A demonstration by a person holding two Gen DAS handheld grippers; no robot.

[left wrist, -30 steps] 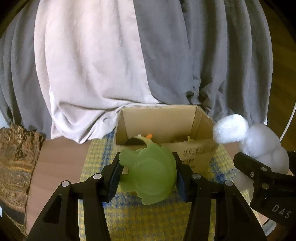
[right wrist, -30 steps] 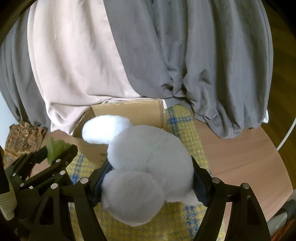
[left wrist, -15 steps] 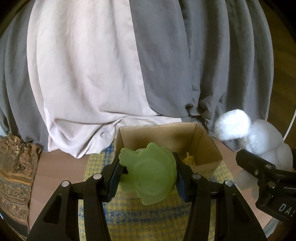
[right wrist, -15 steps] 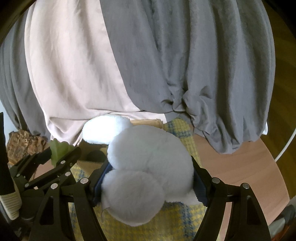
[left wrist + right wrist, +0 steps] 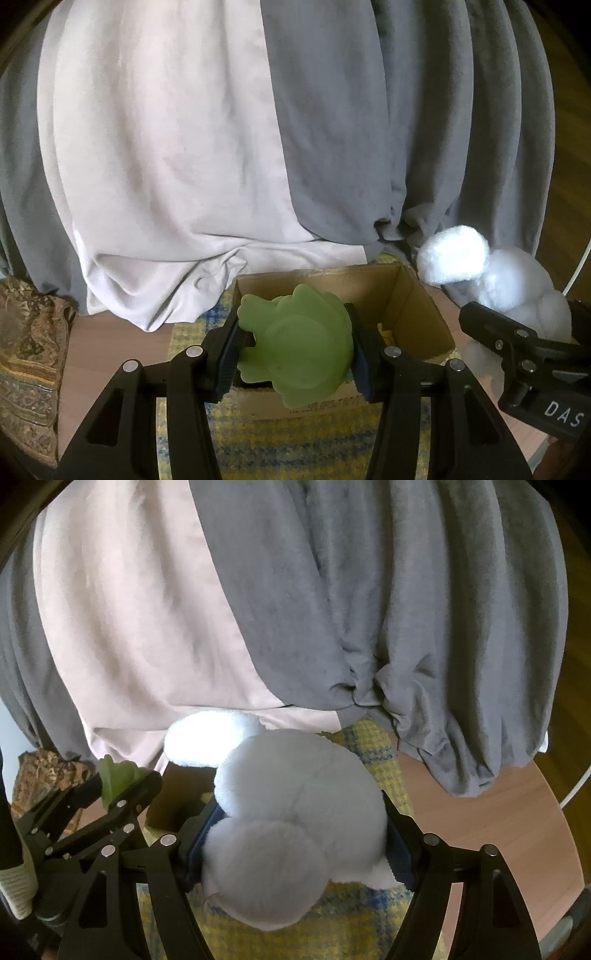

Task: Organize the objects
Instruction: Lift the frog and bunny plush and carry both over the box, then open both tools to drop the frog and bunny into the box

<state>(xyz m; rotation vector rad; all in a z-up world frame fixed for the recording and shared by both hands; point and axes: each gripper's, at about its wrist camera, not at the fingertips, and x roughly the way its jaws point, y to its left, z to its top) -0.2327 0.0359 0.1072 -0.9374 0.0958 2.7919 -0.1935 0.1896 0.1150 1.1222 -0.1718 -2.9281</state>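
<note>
**Both toys gripped at the cardboard box**

My left gripper (image 5: 293,349) has its fingers clamped on a smooth green rubbery toy (image 5: 295,347), held over the open cardboard box (image 5: 417,314). My right gripper (image 5: 295,843) squeezes a fluffy white plush (image 5: 295,812), its rounded end pointing forward-left. Something yellow, possibly another toy, lies inside the box. A yellow checked mat (image 5: 295,443) covers the wooden worktop (image 5: 480,812); grey-and-beige drapes (image 5: 221,129) hang behind.

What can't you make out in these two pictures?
- Contents of the brown cardboard box: left wrist view, the soft green rubber toy covers most of the inside.
- The same box: right wrist view, hidden behind the fluffy white plush toy.
- Plush toy's face: neither view shows it.
</note>
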